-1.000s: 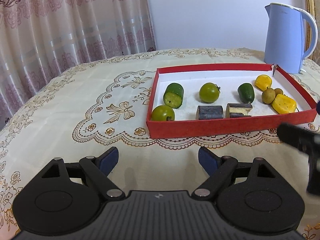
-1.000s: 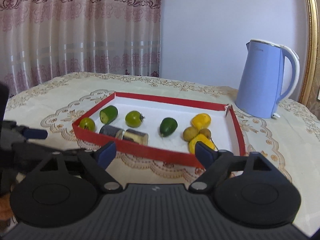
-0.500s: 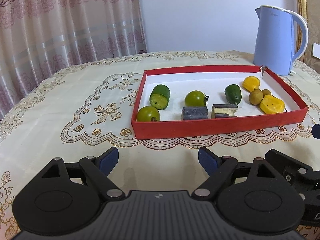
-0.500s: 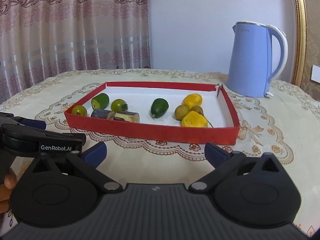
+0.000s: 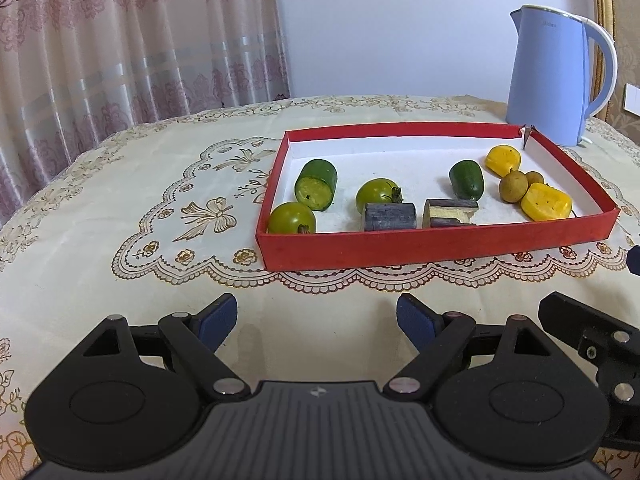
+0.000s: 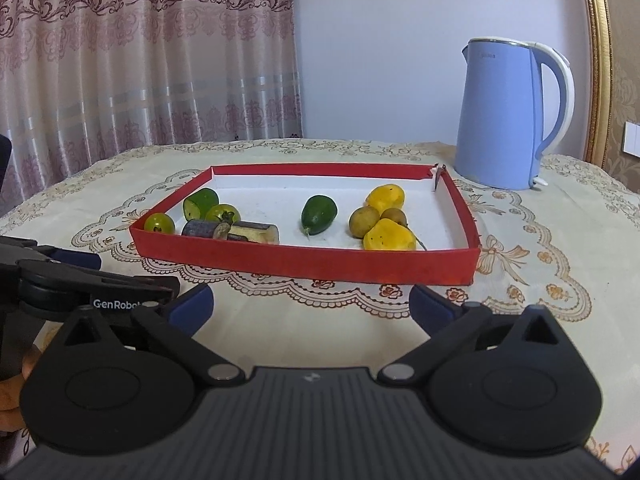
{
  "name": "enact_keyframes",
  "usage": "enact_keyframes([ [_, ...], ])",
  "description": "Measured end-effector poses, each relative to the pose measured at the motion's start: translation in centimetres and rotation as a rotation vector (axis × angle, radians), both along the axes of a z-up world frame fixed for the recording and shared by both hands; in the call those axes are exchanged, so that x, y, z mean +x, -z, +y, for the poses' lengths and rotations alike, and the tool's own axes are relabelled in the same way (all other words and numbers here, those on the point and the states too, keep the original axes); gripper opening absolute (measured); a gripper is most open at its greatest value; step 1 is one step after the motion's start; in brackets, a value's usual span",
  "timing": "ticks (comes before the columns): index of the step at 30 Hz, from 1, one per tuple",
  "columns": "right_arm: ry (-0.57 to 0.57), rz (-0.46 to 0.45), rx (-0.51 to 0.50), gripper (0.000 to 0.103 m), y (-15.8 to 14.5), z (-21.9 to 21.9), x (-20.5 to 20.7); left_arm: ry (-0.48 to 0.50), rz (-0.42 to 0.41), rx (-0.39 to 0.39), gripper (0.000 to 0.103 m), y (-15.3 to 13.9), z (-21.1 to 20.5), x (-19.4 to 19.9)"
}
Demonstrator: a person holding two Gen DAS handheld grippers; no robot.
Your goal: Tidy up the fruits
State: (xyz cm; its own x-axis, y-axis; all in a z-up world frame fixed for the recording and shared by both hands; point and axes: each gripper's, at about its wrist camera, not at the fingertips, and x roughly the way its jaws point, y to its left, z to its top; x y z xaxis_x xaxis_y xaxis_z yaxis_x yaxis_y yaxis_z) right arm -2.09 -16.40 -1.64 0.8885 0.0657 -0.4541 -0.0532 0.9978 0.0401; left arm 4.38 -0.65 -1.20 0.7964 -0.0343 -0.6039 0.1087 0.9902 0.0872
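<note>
Tray point(image 5: 436, 246) holds two tomatoes point(image 5: 291, 218), two yellow pieces point(image 5: 546, 200); both hand-held grippers point(image 5: 317, 320) wide, empty.

A light blue electric kettle point(image 6: 505, 116) is standing upright at the far right of the table, its white-edged handle point(image 6: 562, 92) facing right and its lid closed. It is sitting on a cream tablecloth point(image 5: 120, 216) that is covering the whole tabletop, with gold scalloped embroidery (butterflies and small flowers) running across it. Behind the table a pinkish curtain point(image 6: 132, 60) with a dark floral border along its top is hanging in folds over the left half of the background, while a plain pale wall point(image 6: 380, 48) is filling the rest. A gilded frame edge point(image 6: 596, 60) is rising at the far right, and a white wall switch point(image 6: 632, 138) is showing just beyond it.
</note>
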Motion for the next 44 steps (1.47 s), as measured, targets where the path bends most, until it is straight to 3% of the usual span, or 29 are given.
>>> enact_keyframes([
  [17,-0.003,0.017,-0.035,0.103,0.0,0.1,0.1,0.010,0.016,-0.006,0.087,0.2,0.0,0.1],
  [25,0.007,0.023,-0.212,0.103,-0.3,0.6,0.4,0.018,0.019,-0.004,0.087,0.3,-0.1,0.1],
  [29,-0.022,0.009,-0.232,0.103,0.3,0.9,0.3,0.018,0.021,-0.004,0.087,0.3,-0.1,0.1],
  [34,-0.073,0.106,-0.302,0.103,1.4,2.2,1.4,0.024,0.029,-0.010,0.087,0.3,0.0,0.1],
  [36,-0.072,0.100,-0.321,0.103,1.5,2.5,1.2,0.024,0.031,-0.012,0.087,0.3,0.0,0.1],
  [44,-0.082,0.143,-0.221,0.103,1.5,1.1,1.8,0.028,0.052,-0.037,0.087,0.4,0.3,0.4],
])
